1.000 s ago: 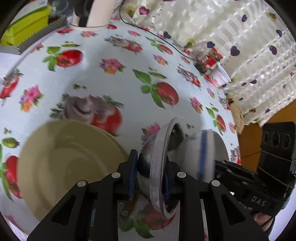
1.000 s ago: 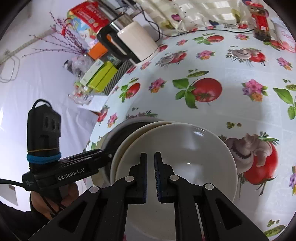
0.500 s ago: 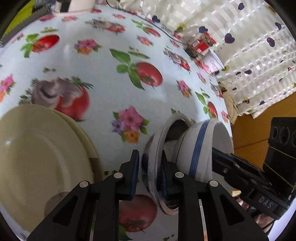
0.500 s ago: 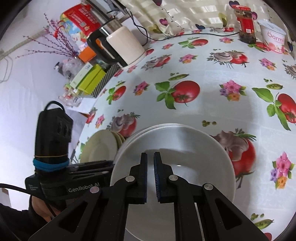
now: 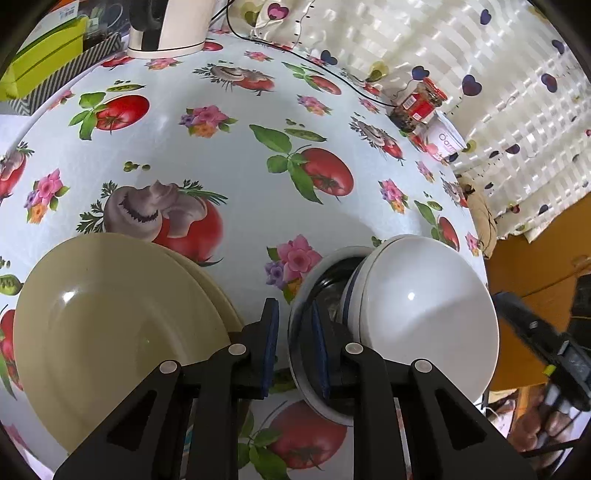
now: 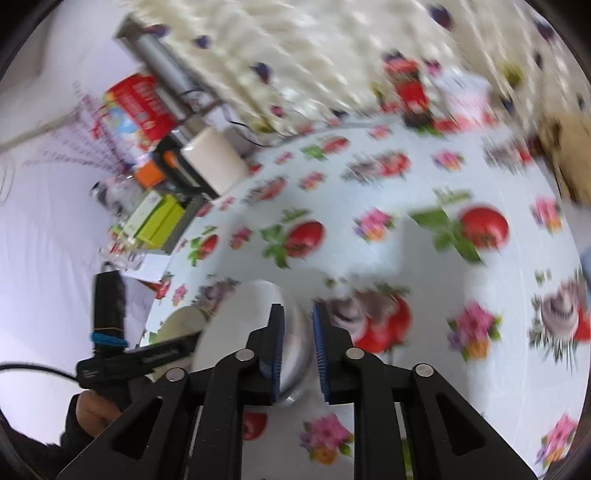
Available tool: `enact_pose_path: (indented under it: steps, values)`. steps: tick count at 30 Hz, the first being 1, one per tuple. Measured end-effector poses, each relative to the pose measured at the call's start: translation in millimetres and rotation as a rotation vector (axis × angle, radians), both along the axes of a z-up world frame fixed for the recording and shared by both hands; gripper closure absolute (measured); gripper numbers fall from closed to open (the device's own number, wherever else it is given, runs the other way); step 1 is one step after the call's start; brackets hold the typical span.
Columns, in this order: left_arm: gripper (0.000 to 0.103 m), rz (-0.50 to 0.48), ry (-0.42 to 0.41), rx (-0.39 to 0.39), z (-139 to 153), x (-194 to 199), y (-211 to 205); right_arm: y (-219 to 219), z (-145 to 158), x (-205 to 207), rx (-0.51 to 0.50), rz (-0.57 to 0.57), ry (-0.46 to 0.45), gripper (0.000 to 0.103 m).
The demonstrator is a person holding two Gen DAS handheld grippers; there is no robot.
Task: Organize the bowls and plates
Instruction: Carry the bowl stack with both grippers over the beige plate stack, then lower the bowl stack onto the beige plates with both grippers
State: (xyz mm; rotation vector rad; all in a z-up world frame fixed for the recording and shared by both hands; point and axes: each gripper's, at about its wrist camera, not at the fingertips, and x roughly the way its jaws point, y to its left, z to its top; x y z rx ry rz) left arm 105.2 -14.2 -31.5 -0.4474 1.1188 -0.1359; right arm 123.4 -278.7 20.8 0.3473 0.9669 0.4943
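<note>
A steel bowl (image 5: 301, 384) stands on the tablecloth with a white bowl with a blue band (image 5: 424, 314) leaning inside it. My left gripper (image 5: 295, 350) straddles the steel bowl's near rim. Its jaws are closing, and a sliver of cloth still shows between the left pad and the rim. Cream plates (image 5: 110, 325) lie stacked to the left. The right wrist view is blurred. In it my right gripper (image 6: 297, 343) hangs above the white bowl (image 6: 251, 325), its jaws opening with nothing between them. The cream plates (image 6: 181, 325) show beyond the left gripper (image 6: 147, 358).
A cream kettle (image 5: 166, 26) and a green box (image 5: 40, 62) stand at the table's far left. A red-labelled jar (image 5: 421, 103) and a white tub (image 5: 445, 142) stand at the far right by the curtain. A cable (image 5: 332, 77) crosses the back. The table edge drops at the right.
My right gripper has let go of the white bowl and pulled back and up; the bowl now rests in the steel bowl. My left gripper's jaws have narrowed around the steel rim.
</note>
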Motion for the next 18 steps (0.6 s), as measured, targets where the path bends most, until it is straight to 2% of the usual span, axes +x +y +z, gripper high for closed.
enact_pose_path:
  steps: [4,8,10,14,18]
  values:
    - [0.085,0.006,0.008,-0.012,-2,-1,5,-5,-30,3,0.031,-0.015,0.108,0.083]
    - [0.086,-0.026,0.029,-0.010,-7,0,-1,5,-60,5,0.062,0.032,0.213,0.083]
    - [0.086,-0.034,0.039,-0.023,-11,1,-2,12,-66,5,0.038,0.038,0.224,0.083]
    - [0.087,-0.067,0.051,-0.049,-17,-1,-7,11,-77,11,0.090,0.029,0.265,0.083]
    - [0.087,-0.083,0.035,-0.077,-12,-2,-9,14,-74,8,0.101,0.044,0.259,0.086]
